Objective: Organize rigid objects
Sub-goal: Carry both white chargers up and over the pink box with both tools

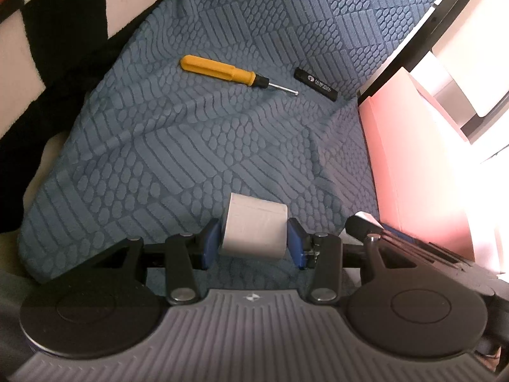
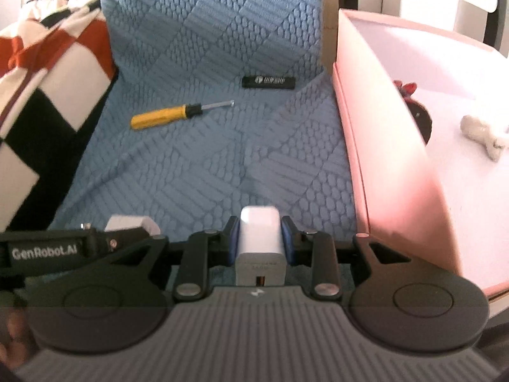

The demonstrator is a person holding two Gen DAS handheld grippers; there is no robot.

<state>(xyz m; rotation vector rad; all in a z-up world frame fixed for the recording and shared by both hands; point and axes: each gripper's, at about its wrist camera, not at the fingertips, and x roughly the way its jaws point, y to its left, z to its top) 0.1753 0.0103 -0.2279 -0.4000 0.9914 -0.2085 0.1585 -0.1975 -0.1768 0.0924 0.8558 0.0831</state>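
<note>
left wrist view: the left gripper [image 1: 254, 242] has its fingers [image 1: 208, 243] clenched on a grey block [image 1: 253, 227] near the lens, above the blue quilted cover [image 1: 197, 146]; farther off lie a yellow screwdriver [image 1: 222, 71] and, to its right, a black stick [image 1: 315, 84]; only the pink box [image 1: 410, 159] outer wall shows

right wrist view: the right gripper [image 2: 260, 240] grasps a white charger [image 2: 260, 248]; here the box interior is visible, holding a white piece [image 2: 480, 130] and a dark item with red top [image 2: 420, 117]
</note>
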